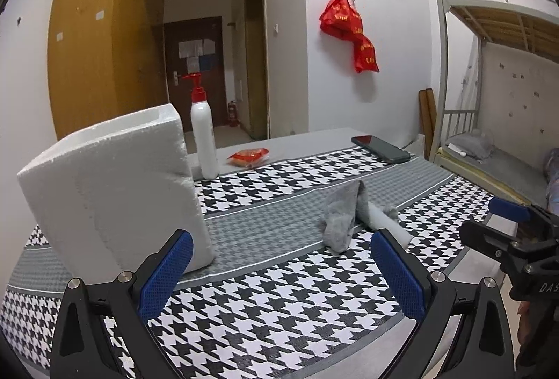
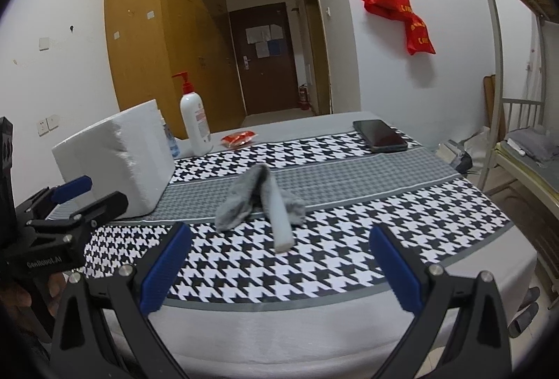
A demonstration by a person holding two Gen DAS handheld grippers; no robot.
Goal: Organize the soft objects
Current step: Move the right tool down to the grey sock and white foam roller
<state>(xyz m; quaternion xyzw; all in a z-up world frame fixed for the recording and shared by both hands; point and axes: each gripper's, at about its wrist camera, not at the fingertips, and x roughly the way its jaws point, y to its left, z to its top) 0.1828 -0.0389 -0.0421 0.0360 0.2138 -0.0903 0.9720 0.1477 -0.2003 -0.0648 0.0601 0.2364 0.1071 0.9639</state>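
A crumpled grey sock (image 2: 244, 200) lies mid-table on the houndstooth cloth (image 2: 314, 260), draped against a pale foam stick (image 2: 279, 221) whose far end it hides. The right gripper (image 2: 279, 256) hangs at 6 o'clock of the pair, jaws spread and empty; the left gripper (image 1: 279, 263) likewise gapes. At 10 o'clock stands a white foam block (image 2: 115, 162), partly masking a bottle behind it; a pump bottle (image 2: 194, 120) and dark phone (image 2: 379, 136) lie beyond.
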